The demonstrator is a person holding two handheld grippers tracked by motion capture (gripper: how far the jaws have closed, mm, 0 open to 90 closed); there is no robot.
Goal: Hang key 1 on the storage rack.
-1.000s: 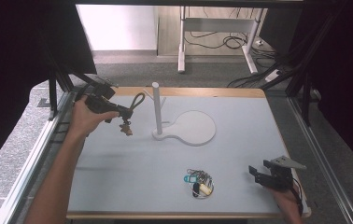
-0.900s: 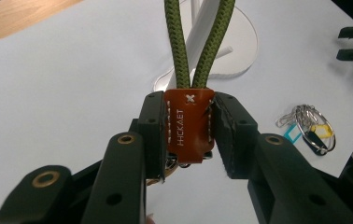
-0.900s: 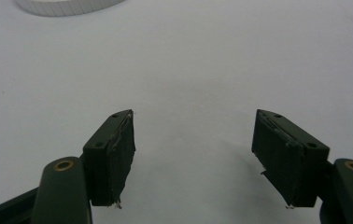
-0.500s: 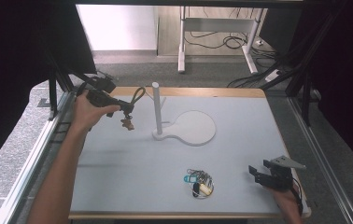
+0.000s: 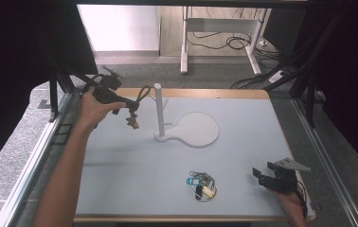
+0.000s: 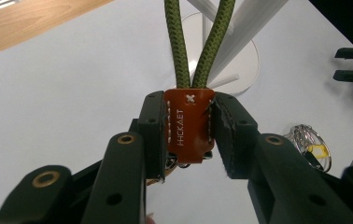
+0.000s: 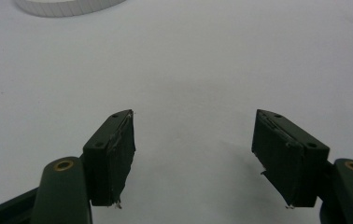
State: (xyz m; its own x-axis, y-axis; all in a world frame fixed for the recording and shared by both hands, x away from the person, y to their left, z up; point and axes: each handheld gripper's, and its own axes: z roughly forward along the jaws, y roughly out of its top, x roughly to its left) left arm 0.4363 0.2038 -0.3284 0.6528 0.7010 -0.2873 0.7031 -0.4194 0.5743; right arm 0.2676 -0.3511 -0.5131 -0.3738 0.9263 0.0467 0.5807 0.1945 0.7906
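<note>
holding a key strap by its brown leather tab [image 6: 188,125], the left gripper [image 5: 129,102] hangs in the air at the far left of the surface [image 5: 243,113], just beside the white post [image 5: 158,109] of the stand. against the picture from a second ago, the hand has drifted a little up and toward the post, and the green cord loop [image 5: 142,93] now sits closer to the top of the post. that reads as the approach for hanging the loop over the post; the loop is not yet on it.

in the left gripper view the jaws are clamped on the leather tab from both sides, the tab upright between them, and the two strands of the green cord [image 6: 177,44] rise straight out of its top toward the post behind. a small brown charm [image 5: 132,123] dangles below the grip in the high view (what exactly it is, the picture is too small to tell).

the right gripper [image 5: 268,178] rests low at the near right corner of the surface, where it was a second ago. its jaws stand wide apart with nothing between them, only bare surface ahead. a second bunch of keys [image 5: 201,183] with a blue tag lies on the surface between the stand's round base [image 5: 197,130] and the near edge, near the right gripper but apart from it.
</note>
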